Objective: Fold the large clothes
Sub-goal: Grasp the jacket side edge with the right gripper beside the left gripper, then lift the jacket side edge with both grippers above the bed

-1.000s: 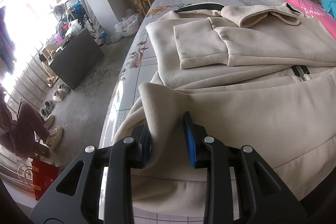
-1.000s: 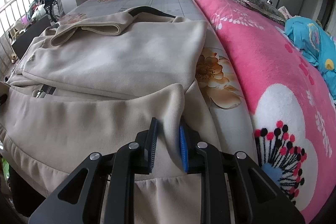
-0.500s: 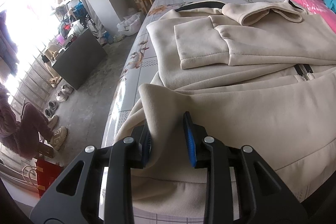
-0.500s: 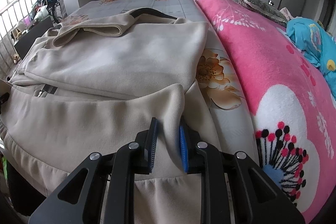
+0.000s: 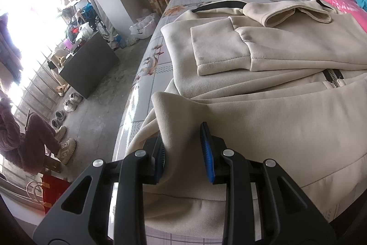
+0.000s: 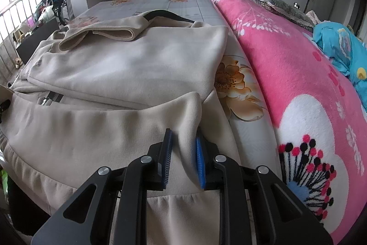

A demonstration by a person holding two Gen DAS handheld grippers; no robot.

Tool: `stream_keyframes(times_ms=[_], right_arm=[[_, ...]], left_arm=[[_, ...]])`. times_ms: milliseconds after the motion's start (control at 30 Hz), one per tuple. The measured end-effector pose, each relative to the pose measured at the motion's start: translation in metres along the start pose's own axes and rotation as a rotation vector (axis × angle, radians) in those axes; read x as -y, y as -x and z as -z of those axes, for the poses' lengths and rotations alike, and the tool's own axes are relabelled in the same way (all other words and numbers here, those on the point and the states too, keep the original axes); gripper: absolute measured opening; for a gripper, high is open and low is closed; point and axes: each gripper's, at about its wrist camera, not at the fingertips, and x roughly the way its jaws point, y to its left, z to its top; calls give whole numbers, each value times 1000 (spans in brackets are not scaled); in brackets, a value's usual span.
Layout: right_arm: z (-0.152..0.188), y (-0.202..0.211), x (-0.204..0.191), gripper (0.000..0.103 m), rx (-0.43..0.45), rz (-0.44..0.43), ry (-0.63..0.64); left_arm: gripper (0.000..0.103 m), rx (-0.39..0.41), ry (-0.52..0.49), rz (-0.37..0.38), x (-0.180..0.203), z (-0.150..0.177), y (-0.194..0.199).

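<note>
You're mid-fold: left gripper (image 5: 183, 150) and right gripper (image 6: 183, 153) each pinch a hem corner of the beige fleece zip jacket (image 6: 128, 66) spread on the floral bedsheet (image 6: 238, 86) (sleeves folded in). Next, carry both corners toward twelve o'clock, evenly.

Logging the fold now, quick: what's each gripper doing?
Left gripper: shut on the jacket hem.
Right gripper: shut on the jacket hem.

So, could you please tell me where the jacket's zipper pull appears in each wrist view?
Left wrist: zipper pull at the right edge, mid-height, between the folded beige layers.
Right wrist: zipper pull at the far left, mid-height.
Shared landmark: the folded sleeve cuff lying near the jacket's far end.
</note>
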Motion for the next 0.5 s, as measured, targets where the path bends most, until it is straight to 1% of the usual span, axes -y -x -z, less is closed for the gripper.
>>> stream_keyframes(times_ms=[167,233,300,333,367,500], right_arm=[[0,1,0,19,3,3,4],[0,1,0,17,6,5,6],[0,3,0,10,13,9,8],[0,4,1,9,16,6,3],[0,5,1,8,18,3,0],[-1,10,0,7,34,6,6]], left_arm=[[27,11,-8,-15,1,1,0],[27,11,-7,-17,2,1,1],[27,11,-7,-15,2,1,0],[27,12,-5,-14,2,1,1],[26,12,-5,-13,2,1,1],[16,10,11,-11,0,1,1]])
